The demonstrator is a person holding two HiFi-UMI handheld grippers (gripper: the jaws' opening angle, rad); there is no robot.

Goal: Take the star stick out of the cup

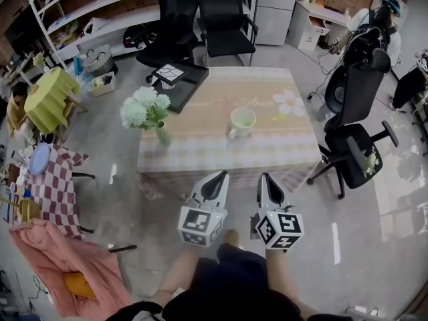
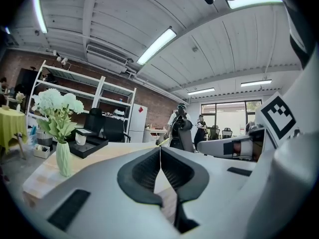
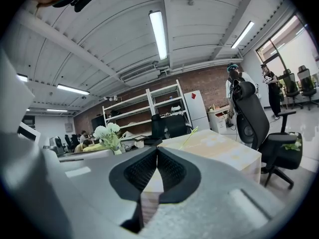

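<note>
A pale cup [image 1: 242, 122] stands near the middle of the cloth-covered table [image 1: 200, 139], with something yellow-green inside it. The star stick shows as a thin yellow-green line slanting above the jaw tips in the left gripper view [image 2: 164, 141] and in the right gripper view [image 3: 190, 136]; the cup itself is hidden behind the jaws in both. My left gripper [image 1: 219, 175] [image 2: 160, 151] and right gripper [image 1: 265, 177] [image 3: 157, 151] hang side by side just short of the table's front edge, well apart from the cup. Both are shut with nothing between the pads.
White flowers in a green vase [image 1: 146, 109] [image 2: 63, 158] stand at the table's left. A black tray [image 1: 179, 80] lies on its far left corner. Office chairs stand to the right [image 1: 354, 139] and behind [image 1: 224, 19]. A checkered table [image 1: 57, 179] is at far left.
</note>
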